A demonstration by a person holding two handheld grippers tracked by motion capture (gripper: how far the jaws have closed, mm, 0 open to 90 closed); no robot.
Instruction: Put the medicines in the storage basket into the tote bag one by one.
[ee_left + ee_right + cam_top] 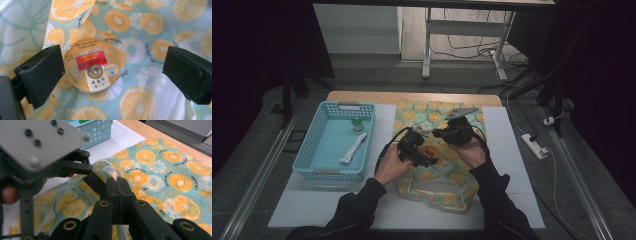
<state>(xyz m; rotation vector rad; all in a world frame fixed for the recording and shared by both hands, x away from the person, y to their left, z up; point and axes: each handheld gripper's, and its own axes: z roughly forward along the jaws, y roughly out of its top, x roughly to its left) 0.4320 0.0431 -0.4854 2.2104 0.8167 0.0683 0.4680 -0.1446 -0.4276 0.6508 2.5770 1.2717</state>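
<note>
Now we see the round gold tin with a red label [93,65] lying flat on the fruit-print fabric bag [437,172], directly ahead of the left gripper [113,72] and between its two black jaws, nearer the left jaw. Jaws are spread wide; no pad presses the tin. A round tin has no long axis, so approach angle matters little.

Our right gripper [117,185] has its jaws pressed together, pinching a raised edge of the bag's cloth, apparently holding the mouth open just beside the left gripper. Left hand [390,165] is the nearer one to the tin.

Surface: bag lies mid-tabletop on a white mat [512,165], toward the far wooden edge. A light-blue plastic basket [309,145] sits near the left edge, holding a small green-capped bottle [357,123] and a white tube [354,148]. Room is dark, with cables on the floor.
</note>
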